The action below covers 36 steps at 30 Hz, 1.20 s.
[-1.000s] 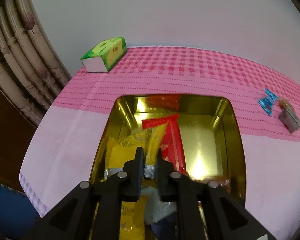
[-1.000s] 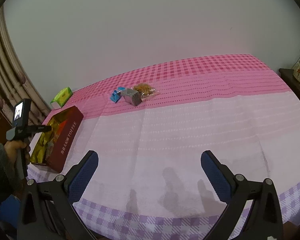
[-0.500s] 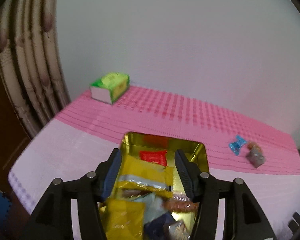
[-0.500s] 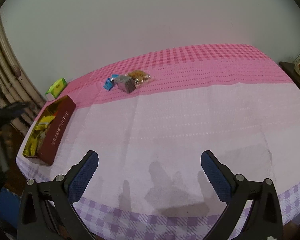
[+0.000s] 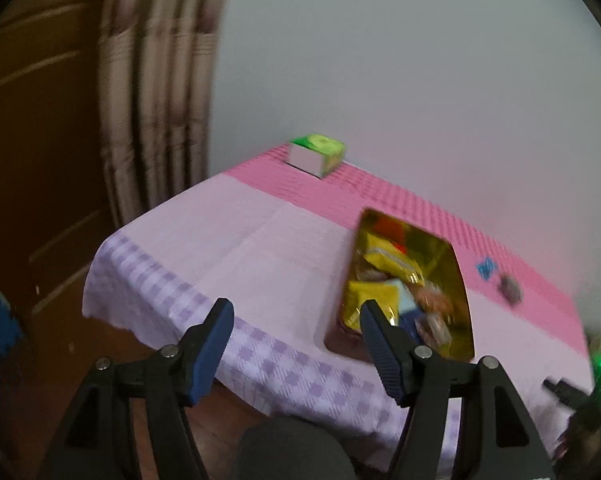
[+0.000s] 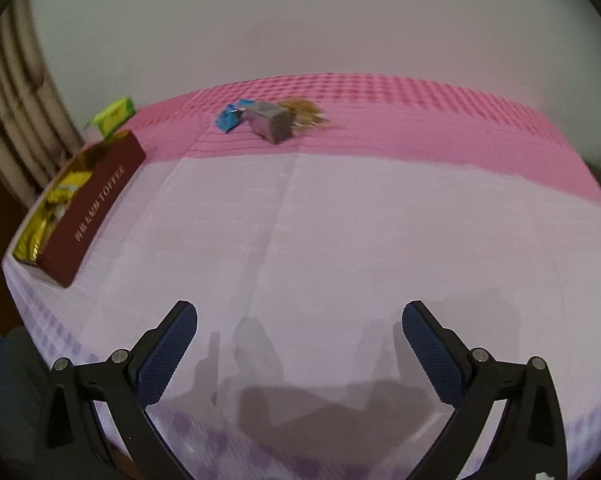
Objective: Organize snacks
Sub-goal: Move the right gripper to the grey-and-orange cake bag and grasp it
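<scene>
A gold-lined toffee tin (image 5: 458, 276) with dark red walls (image 6: 96, 208) sits near the table's left edge, filled with yellow, red and pale blue snack packets (image 5: 392, 264). My left gripper (image 5: 296, 312) hangs off the table's near corner, left of the tin, its jaws opening with nothing between them. Farther back on the pink cloth lie a blue candy (image 6: 230, 116), a grey packet (image 6: 270, 122) and a brown snack bag (image 6: 304, 110). My right gripper (image 6: 300, 316) is open and empty over the pale front of the cloth.
A green tissue box (image 5: 318, 154) stands at the back left corner, also in the right wrist view (image 6: 112, 114). Curtains (image 5: 156, 88) and a brown door flank the table's left side. A dark sleeve or knee (image 5: 288, 448) shows below my left gripper.
My left gripper let go of the yellow packet into the tin, opened wide, then pulled back and left off the table corner. The right gripper sank slightly toward the cloth, staying open.
</scene>
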Available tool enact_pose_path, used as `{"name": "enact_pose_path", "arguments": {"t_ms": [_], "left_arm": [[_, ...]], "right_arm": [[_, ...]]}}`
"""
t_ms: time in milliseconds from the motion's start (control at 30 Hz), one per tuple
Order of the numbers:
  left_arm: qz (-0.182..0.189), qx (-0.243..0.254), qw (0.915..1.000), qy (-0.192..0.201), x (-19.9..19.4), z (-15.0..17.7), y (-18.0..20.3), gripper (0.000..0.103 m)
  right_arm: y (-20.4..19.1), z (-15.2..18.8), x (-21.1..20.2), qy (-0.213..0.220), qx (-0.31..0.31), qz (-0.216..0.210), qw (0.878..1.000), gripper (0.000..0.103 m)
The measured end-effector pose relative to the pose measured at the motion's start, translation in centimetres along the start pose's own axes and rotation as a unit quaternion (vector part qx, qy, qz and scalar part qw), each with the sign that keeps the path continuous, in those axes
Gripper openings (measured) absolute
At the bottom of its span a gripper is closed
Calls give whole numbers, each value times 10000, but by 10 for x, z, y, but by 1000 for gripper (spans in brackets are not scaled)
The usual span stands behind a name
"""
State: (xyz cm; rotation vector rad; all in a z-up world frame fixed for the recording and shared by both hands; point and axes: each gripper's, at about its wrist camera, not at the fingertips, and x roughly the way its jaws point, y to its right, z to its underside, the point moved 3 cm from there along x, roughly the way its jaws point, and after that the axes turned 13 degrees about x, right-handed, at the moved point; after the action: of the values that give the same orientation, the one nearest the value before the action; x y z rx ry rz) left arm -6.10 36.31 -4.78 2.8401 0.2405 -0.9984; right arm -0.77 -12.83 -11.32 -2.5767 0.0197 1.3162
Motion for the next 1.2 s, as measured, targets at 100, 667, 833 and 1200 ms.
{"name": "enact_pose_path", "arguments": {"t_ms": [100, 667, 833, 1200], "left_arm": [[-41, 61, 10000, -10, 5, -2, 0, 68], [465, 190, 9986, -159, 12, 1, 11, 68], [448, 383, 9981, -156, 12, 1, 19, 68], [432, 511, 9975, -237, 15, 3, 25, 68]], "right_arm": [[-21, -23, 13, 4, -369, 63, 9993, 103], [-80, -128, 107, -180, -1592, 799, 9838, 101], [-78, -142, 121, -211, -1528, 869, 9842, 100], [-85, -143, 141, -434, -1532, 837, 9837, 59]]}}
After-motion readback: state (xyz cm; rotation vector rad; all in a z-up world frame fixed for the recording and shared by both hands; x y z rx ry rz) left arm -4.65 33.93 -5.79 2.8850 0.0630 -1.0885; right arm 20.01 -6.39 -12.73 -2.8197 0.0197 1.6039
